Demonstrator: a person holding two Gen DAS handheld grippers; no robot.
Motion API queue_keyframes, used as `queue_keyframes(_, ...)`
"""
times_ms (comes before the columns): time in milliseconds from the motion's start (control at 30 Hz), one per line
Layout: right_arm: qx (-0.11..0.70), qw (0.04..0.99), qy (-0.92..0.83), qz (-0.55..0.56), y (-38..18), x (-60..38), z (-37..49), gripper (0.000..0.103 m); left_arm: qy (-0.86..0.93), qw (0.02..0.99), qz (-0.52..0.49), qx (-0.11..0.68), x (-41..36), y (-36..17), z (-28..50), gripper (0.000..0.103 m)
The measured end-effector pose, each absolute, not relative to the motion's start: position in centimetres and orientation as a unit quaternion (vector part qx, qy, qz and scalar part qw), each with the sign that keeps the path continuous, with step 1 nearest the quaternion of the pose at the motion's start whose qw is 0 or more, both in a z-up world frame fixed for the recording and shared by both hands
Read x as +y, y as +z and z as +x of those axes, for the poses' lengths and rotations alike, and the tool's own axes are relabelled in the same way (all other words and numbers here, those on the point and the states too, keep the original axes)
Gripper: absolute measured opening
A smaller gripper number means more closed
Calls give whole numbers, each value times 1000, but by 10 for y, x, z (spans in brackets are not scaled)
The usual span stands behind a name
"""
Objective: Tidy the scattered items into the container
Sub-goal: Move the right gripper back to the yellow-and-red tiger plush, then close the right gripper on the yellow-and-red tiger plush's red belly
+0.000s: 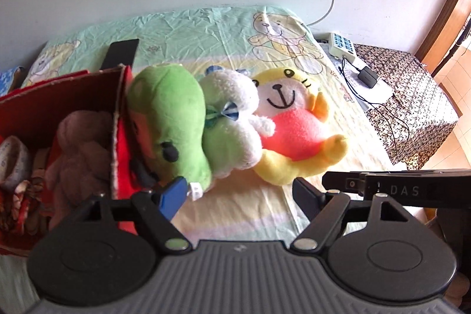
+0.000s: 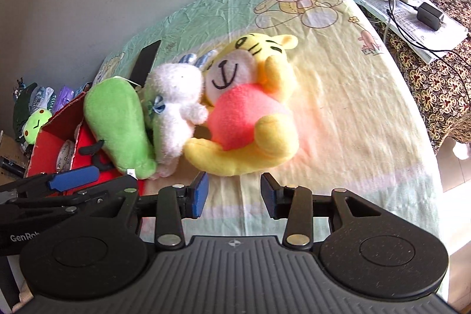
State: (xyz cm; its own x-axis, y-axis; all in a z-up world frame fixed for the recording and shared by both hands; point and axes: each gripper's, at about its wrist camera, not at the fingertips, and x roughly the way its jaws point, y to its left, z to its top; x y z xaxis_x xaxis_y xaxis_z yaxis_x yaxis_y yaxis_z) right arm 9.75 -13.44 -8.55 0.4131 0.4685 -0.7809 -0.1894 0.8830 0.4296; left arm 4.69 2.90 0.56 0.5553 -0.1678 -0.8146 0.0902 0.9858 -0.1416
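- plush toys lie in a tight row on the bed (image 1: 265,214), which wears a pale green and yellow sheet printed with teddy bears.
- green plush (image 1: 170,119) is leftmost, leaning against the right wall of the red cardboard box (image 1: 117,119); its white tag points toward the near edge.
- white plush rabbit (image 1: 235,119) with a blue-striped bow is pressed between the green one and the yellow one, touching both.
- yellow plush tiger (image 1: 294,134) with a pink belly lies on its back at the right end of the row, face up, feet toward the near side.
- red cardboard box stands at the left of the bed, open on top; a brownish plush (image 1: 79,146) and some patterned fabric already sit inside.
- left claw (image 1: 238,193) is spread wide, nothing between its fingers; its blue-padded left finger sits just beside the green plush's tag end, by the box wall.
- right claw (image 2: 234,193) is also spread and holds nothing, hovering just near of the yellow tiger's lower body; whether it touches the plush i cannot tell.
- flat black object (image 1: 120,53) lies on the sheet beyond the box.
- far right, a white power strip (image 1: 341,44) and a black adapter (image 1: 366,77) rest on papers over a dark floral cloth beside the bed.
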Motion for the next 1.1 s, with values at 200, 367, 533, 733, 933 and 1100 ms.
queue_keyframes(200,494,834,169,181,-88,-171,119,58,-110,874,-53,470,-1,-11,64,83)
queue_keyframes(367,501,822,178,204,-101,-174,144,60,-123,876,-39,465,-16,-25,79,86)
queue_keyframes(533,502,815,200,207,-110,-163,161,64,-136,857,-73,491,-14,-44,91,86)
queue_keyframes(733,509,811,218,188,-122,-147,185,68,-132,853,-76,499,-16,-54,103,89)
queue_keyframes(933,516,798,245,192,-136,-136,202,74,-134,847,-79,509,-14,-62,116,90)
queue_keyframes(1100,526,779,269,212,-149,-129,211,74,-136,841,-77,517,-15,-70,125,93)
